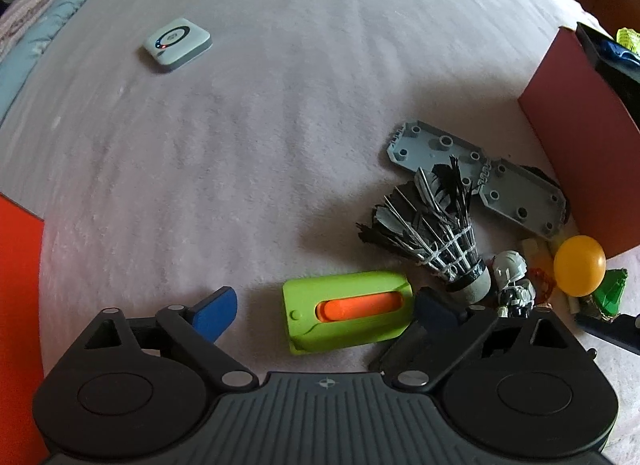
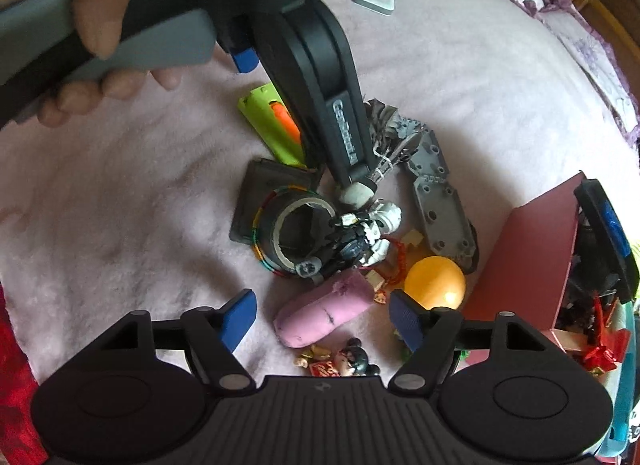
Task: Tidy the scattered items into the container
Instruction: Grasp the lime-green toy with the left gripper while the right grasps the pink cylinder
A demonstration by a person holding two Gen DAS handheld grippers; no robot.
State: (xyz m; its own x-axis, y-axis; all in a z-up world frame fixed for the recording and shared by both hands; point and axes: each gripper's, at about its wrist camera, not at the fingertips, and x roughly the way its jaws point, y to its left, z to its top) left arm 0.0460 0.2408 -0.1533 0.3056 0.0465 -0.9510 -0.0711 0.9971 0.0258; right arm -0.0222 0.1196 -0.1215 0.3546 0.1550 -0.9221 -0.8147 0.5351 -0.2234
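Note:
My left gripper [image 1: 324, 311] is open, its jaws on either side of a green case with an orange slider [image 1: 347, 311], also in the right wrist view [image 2: 276, 129]. Beside it lie a black shuttlecock [image 1: 436, 233], a grey plastic plate [image 1: 476, 173], a white figure [image 1: 512, 279] and an orange ball [image 1: 579, 265]. My right gripper [image 2: 322, 315] is open above a pink oblong object [image 2: 324, 313], with the orange ball [image 2: 435, 283] by its right finger. A tape roll [image 2: 294, 229] lies on a dark square pad [image 2: 256, 193]. The red container [image 2: 532, 261] stands at right.
A white square device [image 1: 177, 44] lies far off on the pink bedcover [image 1: 280, 105]. Small trinkets [image 2: 340, 361] lie near my right gripper. The container [image 1: 580, 137] holds several items. A red-orange surface [image 1: 18, 305] is at the left edge.

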